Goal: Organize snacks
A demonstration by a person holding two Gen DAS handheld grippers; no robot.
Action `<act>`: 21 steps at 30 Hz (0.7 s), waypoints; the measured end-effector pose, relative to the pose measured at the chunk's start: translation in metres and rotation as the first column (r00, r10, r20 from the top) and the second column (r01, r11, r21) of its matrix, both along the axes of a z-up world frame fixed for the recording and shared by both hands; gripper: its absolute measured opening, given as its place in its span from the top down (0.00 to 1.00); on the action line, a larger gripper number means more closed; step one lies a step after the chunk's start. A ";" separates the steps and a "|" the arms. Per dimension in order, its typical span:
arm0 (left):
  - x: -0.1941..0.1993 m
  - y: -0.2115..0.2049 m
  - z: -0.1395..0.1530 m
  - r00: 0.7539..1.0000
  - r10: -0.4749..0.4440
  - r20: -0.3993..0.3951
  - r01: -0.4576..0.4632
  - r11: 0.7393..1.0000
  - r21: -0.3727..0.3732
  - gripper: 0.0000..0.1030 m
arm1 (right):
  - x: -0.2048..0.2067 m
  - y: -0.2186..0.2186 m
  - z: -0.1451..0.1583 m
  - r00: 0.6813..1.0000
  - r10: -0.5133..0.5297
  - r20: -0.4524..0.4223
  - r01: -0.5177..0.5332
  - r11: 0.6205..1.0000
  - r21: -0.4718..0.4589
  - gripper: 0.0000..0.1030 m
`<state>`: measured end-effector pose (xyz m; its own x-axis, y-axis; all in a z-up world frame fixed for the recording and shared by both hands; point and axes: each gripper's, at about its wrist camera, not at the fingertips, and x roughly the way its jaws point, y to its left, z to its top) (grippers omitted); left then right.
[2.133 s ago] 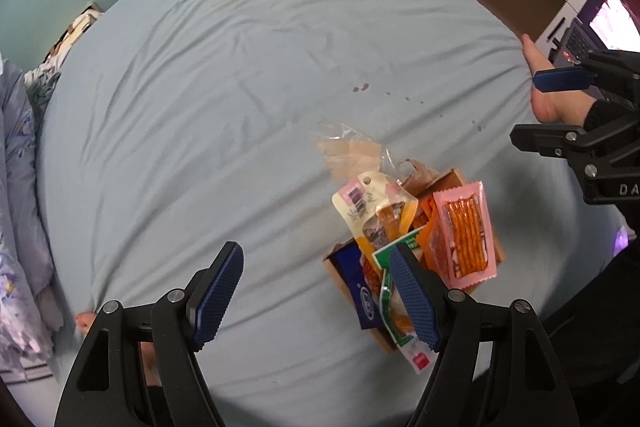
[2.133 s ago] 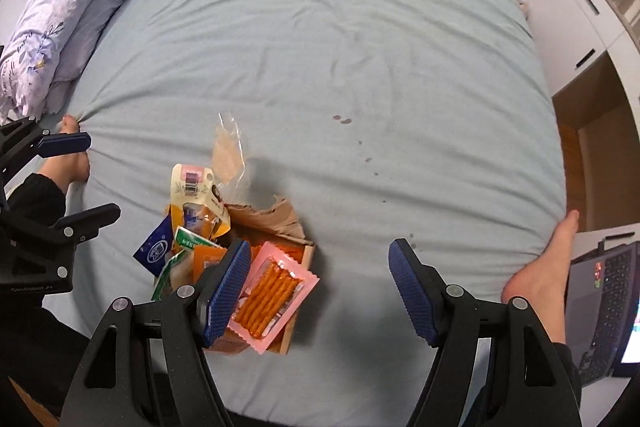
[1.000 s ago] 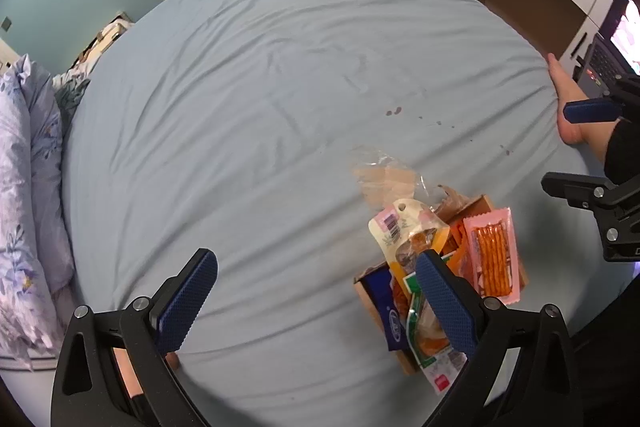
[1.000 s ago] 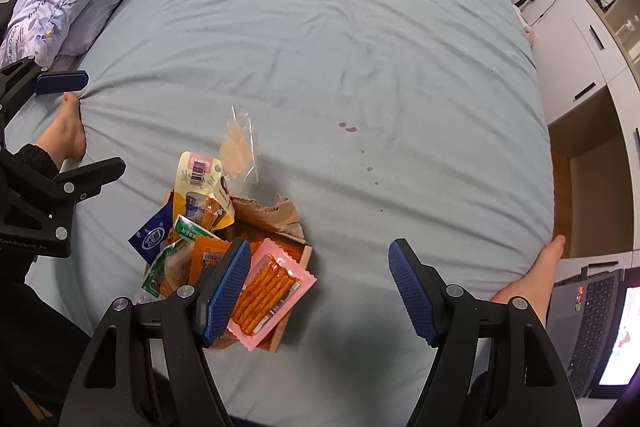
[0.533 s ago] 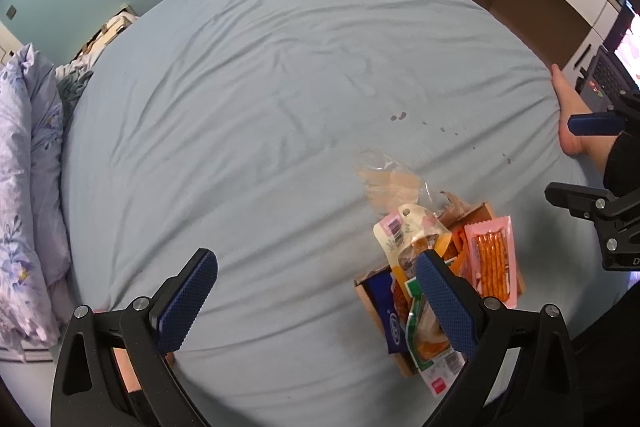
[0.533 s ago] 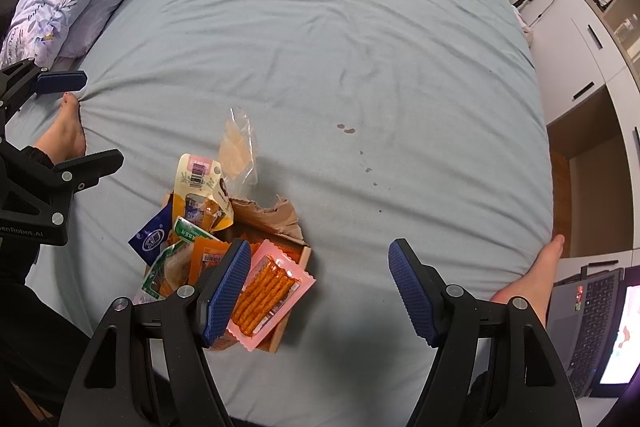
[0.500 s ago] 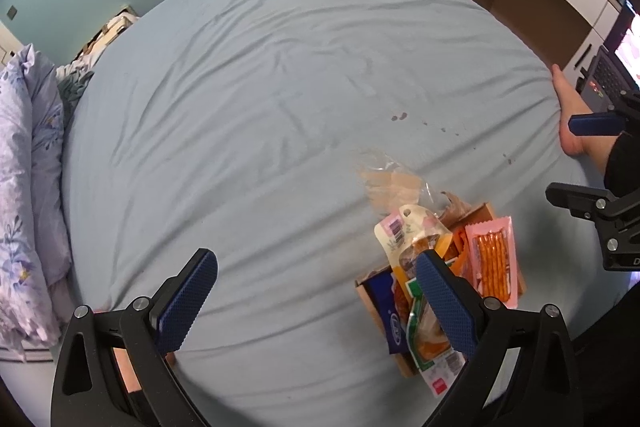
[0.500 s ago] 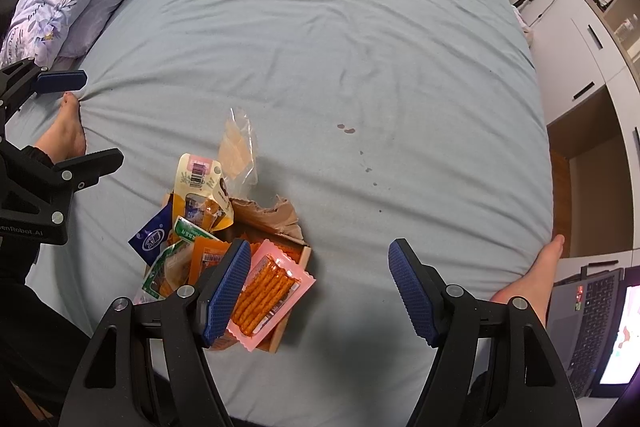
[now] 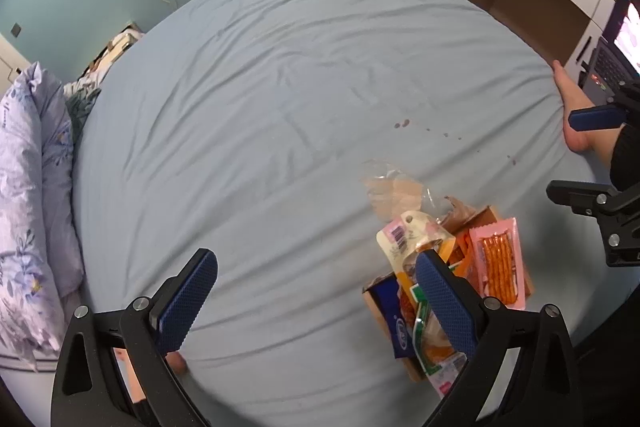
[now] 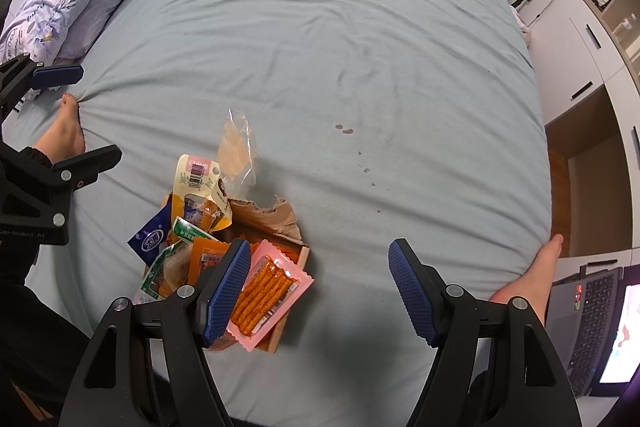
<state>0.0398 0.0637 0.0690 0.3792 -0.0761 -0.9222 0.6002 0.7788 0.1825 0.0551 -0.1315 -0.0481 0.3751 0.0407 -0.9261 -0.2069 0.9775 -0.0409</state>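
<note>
Blue bedsheet (image 10: 360,47) covered the bed, and near its front edge sat a torn cardboard box (image 10: 276,223) heaped with snack packets. On top lay a pink packet of orange sticks (image 10: 268,291), beside it a yellow pouch (image 10: 200,191), a dark blue sachet (image 10: 150,237) and green-edged packs (image 10: 168,267). A clear wrapper (image 10: 236,147) lay just beyond the box. Both the left gripper (image 9: 316,303) and right gripper (image 10: 316,291) hung above with jaws spread wide, holding nothing
</note>
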 end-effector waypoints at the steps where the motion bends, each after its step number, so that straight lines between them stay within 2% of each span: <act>1: -0.001 -0.001 0.000 1.000 -0.005 0.006 0.005 1.000 0.002 0.02 | 0.000 0.000 0.000 1.000 0.001 0.000 -0.001 1.000 0.001 0.32; 21: -0.001 -0.003 0.002 0.999 -0.012 0.039 0.012 1.000 0.001 0.02 | 0.005 0.003 -0.008 1.000 0.005 -0.031 -0.005 1.000 -0.004 0.32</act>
